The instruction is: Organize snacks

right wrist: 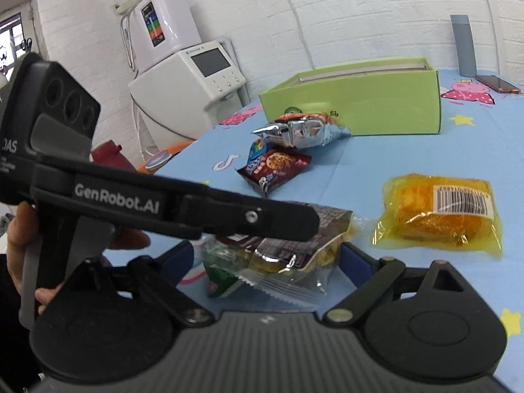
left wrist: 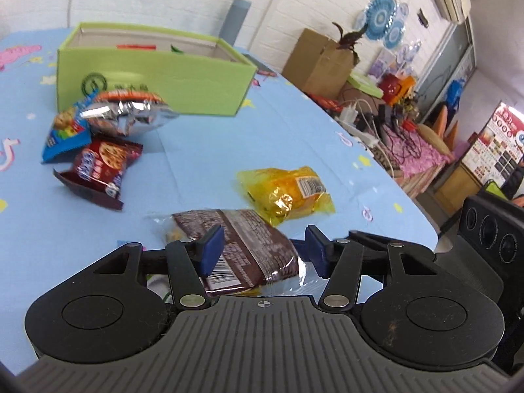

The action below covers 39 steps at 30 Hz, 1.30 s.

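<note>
Left gripper [left wrist: 265, 249]: jaws part-spread either side of the brown snack pack [left wrist: 242, 245]; pad contact unclear. Right gripper [right wrist: 265, 262]: jaws wide, straddling the same pack from the other side, not pinching. Pack lies on the blue bench [left wrist: 294, 137]. Yellow pack [left wrist: 288, 193] just beyond. Three more packs sit before the green box [left wrist: 157, 82].

Brown snack packet [left wrist: 249, 245] beside yellow one [left wrist: 288, 193]

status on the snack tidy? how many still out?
Some packets show inside the green box. In hand: brown packet sits between the left claw pads, grip unclear. Left: yellow packet, cookie packet, blue packet, silver bag on the table.
</note>
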Motion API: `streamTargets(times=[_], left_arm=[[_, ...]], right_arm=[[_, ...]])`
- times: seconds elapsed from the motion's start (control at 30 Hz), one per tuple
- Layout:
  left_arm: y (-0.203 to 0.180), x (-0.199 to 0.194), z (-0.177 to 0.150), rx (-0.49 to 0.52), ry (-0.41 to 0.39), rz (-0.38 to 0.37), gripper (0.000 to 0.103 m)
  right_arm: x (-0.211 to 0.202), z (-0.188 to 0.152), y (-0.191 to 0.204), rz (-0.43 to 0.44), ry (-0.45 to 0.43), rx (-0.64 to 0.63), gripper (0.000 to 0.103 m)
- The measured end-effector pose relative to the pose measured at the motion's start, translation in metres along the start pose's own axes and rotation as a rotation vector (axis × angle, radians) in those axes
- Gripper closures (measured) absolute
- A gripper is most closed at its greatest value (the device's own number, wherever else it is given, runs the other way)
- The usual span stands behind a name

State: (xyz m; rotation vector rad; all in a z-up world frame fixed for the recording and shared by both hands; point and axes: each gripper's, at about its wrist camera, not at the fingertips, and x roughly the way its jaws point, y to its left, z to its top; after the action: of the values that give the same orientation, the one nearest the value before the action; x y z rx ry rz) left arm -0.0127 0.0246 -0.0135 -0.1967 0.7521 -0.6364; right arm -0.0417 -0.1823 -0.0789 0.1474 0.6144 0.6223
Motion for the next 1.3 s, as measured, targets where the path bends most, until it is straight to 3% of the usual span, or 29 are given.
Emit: streamTargets(times=[0.1,0.17,0.3,0.4,0.47,0.57,0.63,0.87,1.0,1.07,1.13,1.2,1.3], left_arm=[[0.002,-0.031,0.002,0.005,-0.088,0.035,0.053],[0.016,-0.046,0.003,-0.051,-0.115,0.067,0.053],[0.043,-0.060,-0.012,-0.181,-0.088,0.078,0.053],[0.052,-0.057,-0.028,-0.224,-0.048,0.086,0.053],[0.056,-0.049,-0.035,-0.260,-0.017,0.050,0.055],[0.058,-0.039,-0.040,-0.318,0.026,-0.033,0.057],[0.056,-0.033,-0.042,-0.329,0.045,-0.059,0.056],[0.080,0.006,-0.010,-0.306,0.018,0.042,0.052],[0.099,0.020,0.021,-0.290,0.012,0.159,0.056],[0.093,0.009,0.031,-0.245,-0.032,0.118,0.053],[0.080,0.005,0.042,-0.186,-0.052,0.045,0.043],[0.066,0.014,0.051,-0.122,-0.027,-0.004,0.041],[0.049,0.045,0.056,-0.037,0.059,-0.005,0.041]], right_arm=[[-0.015,-0.003,-0.002,-0.030,-0.025,0.007,0.010],[-0.021,-0.004,-0.004,-0.037,-0.041,0.020,0.010],[-0.031,-0.009,-0.003,-0.046,-0.051,0.036,0.010],[-0.037,-0.011,0.009,-0.060,-0.061,-0.005,0.009],[-0.034,-0.008,0.020,-0.010,-0.043,-0.040,0.010],[-0.023,-0.009,0.026,0.137,0.002,0.028,0.010],[-0.013,-0.013,0.028,0.181,0.046,0.041,0.010],[0.016,0.000,0.015,0.115,0.050,0.020,0.010],[0.021,0.005,0.008,0.021,0.052,-0.009,0.010],[0.011,0.002,0.001,-0.010,0.042,-0.002,0.010],[0.002,0.005,-0.006,-0.035,0.016,0.015,0.010],[0.003,0.010,-0.012,-0.087,0.000,0.017,0.010],[0.022,0.018,-0.025,-0.131,0.041,0.023,0.010]])
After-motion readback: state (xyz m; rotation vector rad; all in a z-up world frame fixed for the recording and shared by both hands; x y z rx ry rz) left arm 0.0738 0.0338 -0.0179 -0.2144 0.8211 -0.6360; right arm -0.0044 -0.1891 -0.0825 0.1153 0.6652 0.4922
